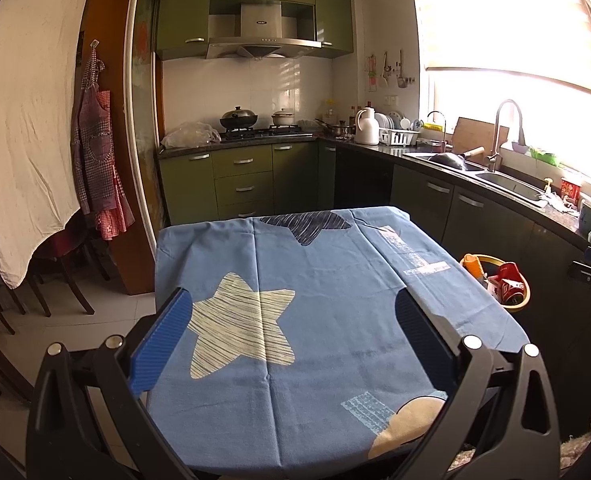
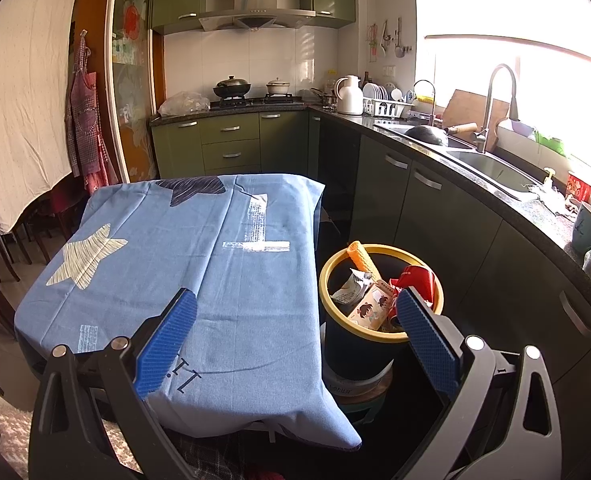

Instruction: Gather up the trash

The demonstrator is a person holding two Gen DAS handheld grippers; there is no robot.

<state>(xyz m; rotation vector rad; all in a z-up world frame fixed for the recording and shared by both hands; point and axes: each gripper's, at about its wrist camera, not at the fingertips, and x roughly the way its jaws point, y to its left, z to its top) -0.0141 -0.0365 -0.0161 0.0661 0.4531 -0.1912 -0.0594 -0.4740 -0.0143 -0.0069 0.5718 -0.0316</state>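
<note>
Trash first: it's all sitting in the bin [image 2: 379,344] — a dark round bucket with a yellow rim, parked just beside the right edge of the table, between the table and the dark lower cabinets [image 2: 447,208]. From your right wrist view you can see an orange ribbed tube [image 2: 360,257] leaning on the far rim, a crumpled whitish wrapper [image 2: 349,288], a carton with a cartoon kid on it [image 2: 369,307] and a red packet [image 2: 415,278] all piled inside. The left view catches the same bin further off on the right, past the table corner.

Your left gripper [image 1: 295,340] is spread wide with nothing between its blue pads, hanging over the blue tablecloth [image 1: 327,280] right around the pale star print [image 1: 241,324]. Your right gripper [image 2: 297,340] is also wide apart and holding nothing — its left finger sits over the cloth, its right finger lines up in front of the bin's near rim. I can't tell if that finger touches the bin or just overlaps it in the view.

Nothing loose shows on the tablecloth in either view. Behind it there's the stove with a wok [image 2: 231,88] and a pot [image 2: 278,87], plus a sink [image 2: 491,168] under the bright window.
</note>
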